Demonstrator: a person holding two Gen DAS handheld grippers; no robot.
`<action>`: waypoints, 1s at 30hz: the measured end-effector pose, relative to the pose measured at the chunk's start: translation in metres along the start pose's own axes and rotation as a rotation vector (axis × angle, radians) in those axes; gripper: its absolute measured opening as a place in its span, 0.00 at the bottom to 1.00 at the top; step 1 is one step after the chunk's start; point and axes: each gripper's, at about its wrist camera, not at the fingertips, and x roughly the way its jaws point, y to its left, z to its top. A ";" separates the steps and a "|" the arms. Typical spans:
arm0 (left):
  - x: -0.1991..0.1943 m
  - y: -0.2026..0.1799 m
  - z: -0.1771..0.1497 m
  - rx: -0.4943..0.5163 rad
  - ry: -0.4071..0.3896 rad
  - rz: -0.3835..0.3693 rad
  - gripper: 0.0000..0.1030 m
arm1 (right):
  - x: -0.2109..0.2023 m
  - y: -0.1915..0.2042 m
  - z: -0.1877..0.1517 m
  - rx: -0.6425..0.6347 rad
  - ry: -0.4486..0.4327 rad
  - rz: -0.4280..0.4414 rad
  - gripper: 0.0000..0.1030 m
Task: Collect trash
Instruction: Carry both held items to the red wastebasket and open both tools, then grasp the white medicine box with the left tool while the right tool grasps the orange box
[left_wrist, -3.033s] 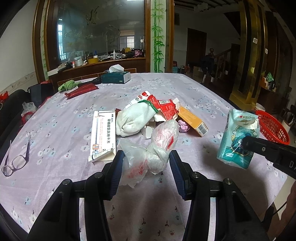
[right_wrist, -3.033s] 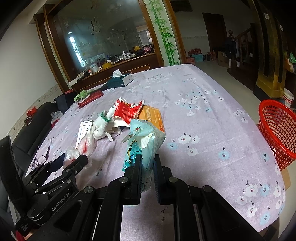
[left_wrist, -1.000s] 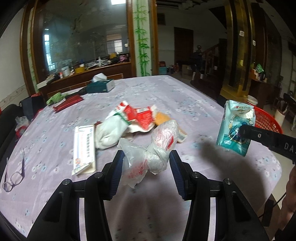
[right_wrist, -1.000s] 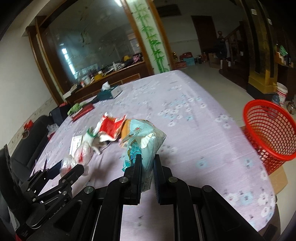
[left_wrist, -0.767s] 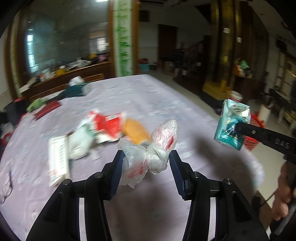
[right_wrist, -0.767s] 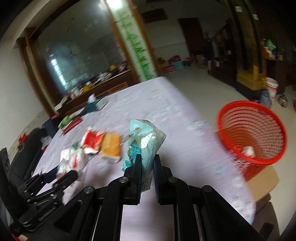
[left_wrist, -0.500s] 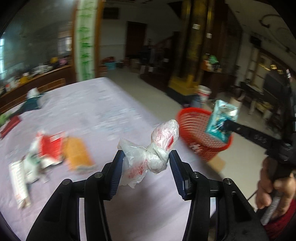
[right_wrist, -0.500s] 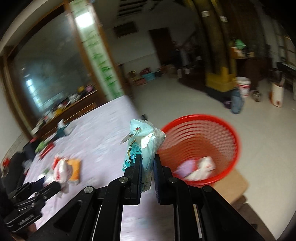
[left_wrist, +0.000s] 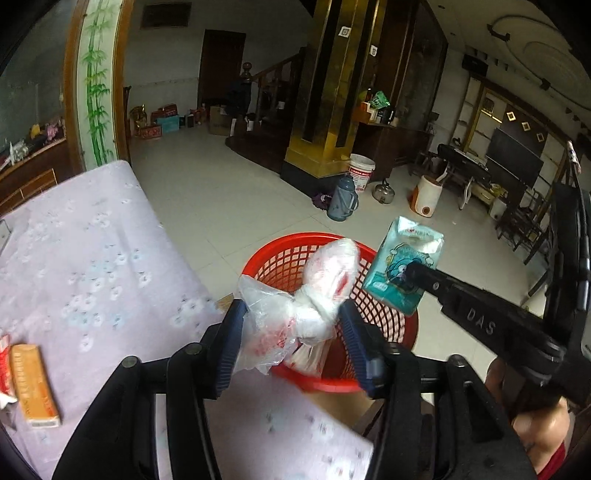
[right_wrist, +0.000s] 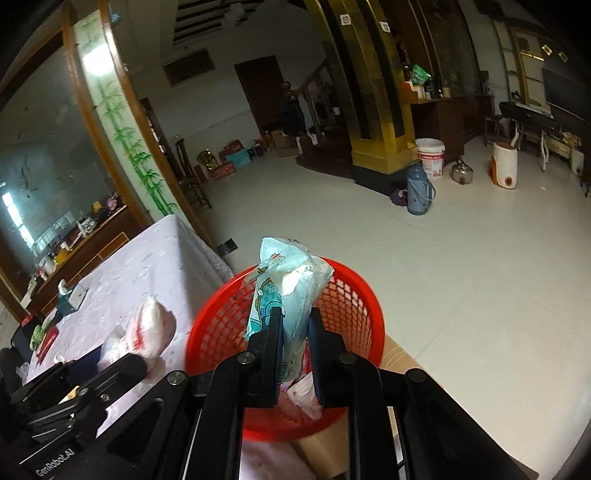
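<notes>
The inside of the red basket (left_wrist: 273, 266) is largely hidden: in the left wrist view the knotted plastic bag (left_wrist: 314, 295) covers most of its mouth, and in the right wrist view the teal tissue pack (right_wrist: 291, 288) and the black fingers block the middle, so only a few pale and pinkish scraps show at the bottom and cannot be made out. The near edge of the desk (left_wrist: 92, 258) is blurred, and an orange box (left_wrist: 33, 387) lies on it well apart from the basket.

The left gripper (left_wrist: 291, 332) is clamped on the knotted plastic bag, blue pads pressing its lower bunched part, the rounded top standing above them. The bag hangs over the basket's near rim, between desk edge and basket.

The right gripper (right_wrist: 295, 328) is closed tight on the teal tissue pack, which stands upright between its fingers directly above the basket's opening. A hand (left_wrist: 539, 424) holds that gripper's handle, partly cut off at the frame edge.
</notes>
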 end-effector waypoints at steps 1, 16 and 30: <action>0.005 0.001 0.001 -0.014 0.012 -0.008 0.65 | 0.006 -0.003 0.002 0.003 0.011 -0.007 0.31; -0.081 0.064 -0.052 -0.108 -0.042 0.123 0.65 | -0.023 0.035 -0.033 -0.019 0.021 0.122 0.36; -0.205 0.179 -0.134 -0.287 -0.099 0.374 0.66 | -0.009 0.172 -0.105 -0.275 0.202 0.321 0.35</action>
